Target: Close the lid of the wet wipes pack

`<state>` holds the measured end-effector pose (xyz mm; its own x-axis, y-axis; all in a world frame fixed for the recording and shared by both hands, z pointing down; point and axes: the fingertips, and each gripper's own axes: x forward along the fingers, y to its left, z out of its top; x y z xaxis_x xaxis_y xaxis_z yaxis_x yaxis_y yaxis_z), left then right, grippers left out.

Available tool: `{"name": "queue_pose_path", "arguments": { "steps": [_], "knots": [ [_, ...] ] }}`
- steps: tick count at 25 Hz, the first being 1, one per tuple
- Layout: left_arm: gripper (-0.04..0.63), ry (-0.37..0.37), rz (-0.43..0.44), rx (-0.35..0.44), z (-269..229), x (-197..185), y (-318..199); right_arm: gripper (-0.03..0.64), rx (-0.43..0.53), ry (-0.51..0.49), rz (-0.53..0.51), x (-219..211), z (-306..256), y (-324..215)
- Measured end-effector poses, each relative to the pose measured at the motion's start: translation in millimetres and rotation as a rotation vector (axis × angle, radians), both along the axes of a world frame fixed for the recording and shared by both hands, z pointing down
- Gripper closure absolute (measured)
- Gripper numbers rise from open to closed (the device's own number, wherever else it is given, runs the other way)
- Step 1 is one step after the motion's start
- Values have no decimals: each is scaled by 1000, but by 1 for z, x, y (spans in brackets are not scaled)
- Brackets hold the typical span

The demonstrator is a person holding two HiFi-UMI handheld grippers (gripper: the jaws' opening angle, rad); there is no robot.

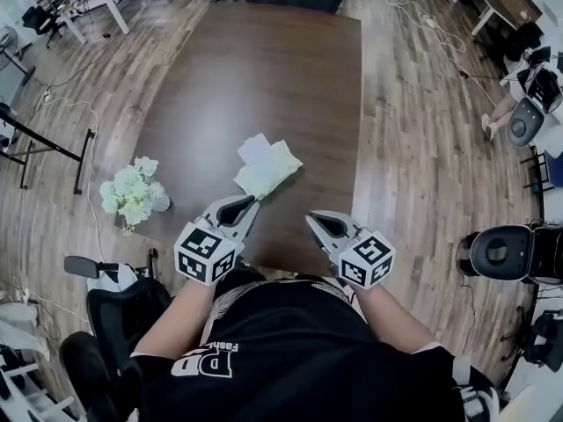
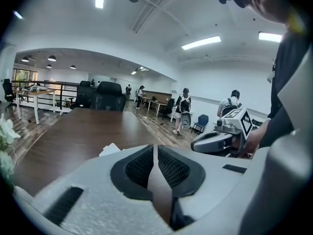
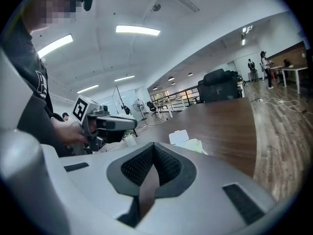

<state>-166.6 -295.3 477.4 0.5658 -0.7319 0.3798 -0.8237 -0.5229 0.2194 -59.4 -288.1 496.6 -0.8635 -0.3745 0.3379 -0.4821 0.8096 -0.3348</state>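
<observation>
Head view looks down on a dark wooden table (image 1: pixel 264 69), where the wet wipes pack (image 1: pixel 268 170) lies near the front edge. It is pale yellow-green, and its white lid (image 1: pixel 255 148) is flipped open at the far end. Both tools hover at the table's near edge, short of the pack and not touching it. The left gripper (image 1: pixel 237 207) points at the pack's near side, and the right gripper (image 1: pixel 324 225) sits further right. Each one's own view shows its jaws pressed together with nothing between them – the left gripper (image 2: pixel 155 150) and the right gripper (image 3: pixel 154 147) alike. A bunch of white flowers (image 1: pixel 134 192) stands at the table's left corner, well apart from the pack.
</observation>
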Motion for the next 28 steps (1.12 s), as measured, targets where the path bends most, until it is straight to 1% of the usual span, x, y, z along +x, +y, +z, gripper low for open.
{"name": "queue_pose_path", "arguments": {
  "steps": [5, 10, 14, 15, 16, 17, 19, 28],
  "knots": [
    [575, 0, 35, -22, 11, -25, -29, 612, 9, 9, 80, -14, -1, -18],
    [575, -11, 13, -33, 36, -57, -70, 611, 9, 28, 120, -33, 1, -24],
    [572, -9, -13, -39, 58, -73, -109, 611, -1, 62, 130, -41, 9, -24],
    [557, -6, -16, -46, 63, -75, -117, 611, -6, 67, 134, -42, 11, -24],
    [524, -1, -20, -54, 68, -77, -125, 611, -11, 72, 138, -42, 13, -24],
    [517, 4, -24, -63, 73, -79, -132, 611, -17, 75, 140, -43, 15, -23],
    [517, 5, -28, -80, 82, -81, -144, 612, -28, 82, 142, -42, 18, -23],
    [472, -57, 13, -167, 128, -67, -181, 611, -53, 86, 154, -29, 27, -29]
  ]
}}
